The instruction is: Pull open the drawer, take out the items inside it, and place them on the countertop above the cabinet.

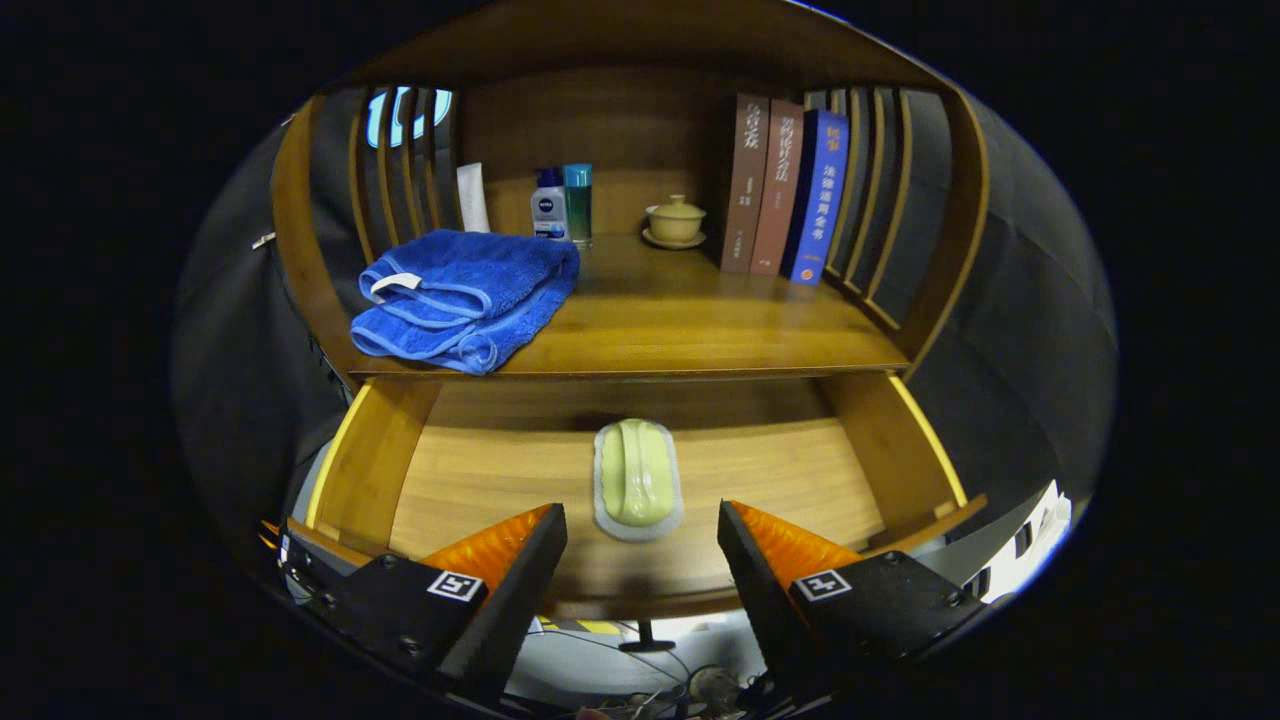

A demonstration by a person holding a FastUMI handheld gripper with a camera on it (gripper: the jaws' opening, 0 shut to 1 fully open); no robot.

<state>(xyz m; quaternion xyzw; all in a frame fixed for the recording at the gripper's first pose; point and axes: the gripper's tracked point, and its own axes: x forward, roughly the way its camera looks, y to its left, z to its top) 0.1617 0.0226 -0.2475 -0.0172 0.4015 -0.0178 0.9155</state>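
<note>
The tool [642, 525] is released, its fingers spread apart over the front of the pulled-out drawer [870, 440]. Just ahead at 12 o'clock, a pale green soap dish [637, 480] lies in the drawer. Beyond, the tabletop [690, 320] carries a blue towel [465, 297] at 11 o'clock.

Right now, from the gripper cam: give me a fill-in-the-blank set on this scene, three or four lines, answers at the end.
1. The drawer stands ____.
2. The green soap-like item in its pale dish lies in the drawer, just ahead of the ____ gripper.
3. The folded towel on the countertop is ____ in colour.
4. The number of books upright beside the lidded cup is ____.

Answers: open; open; blue; three
</note>
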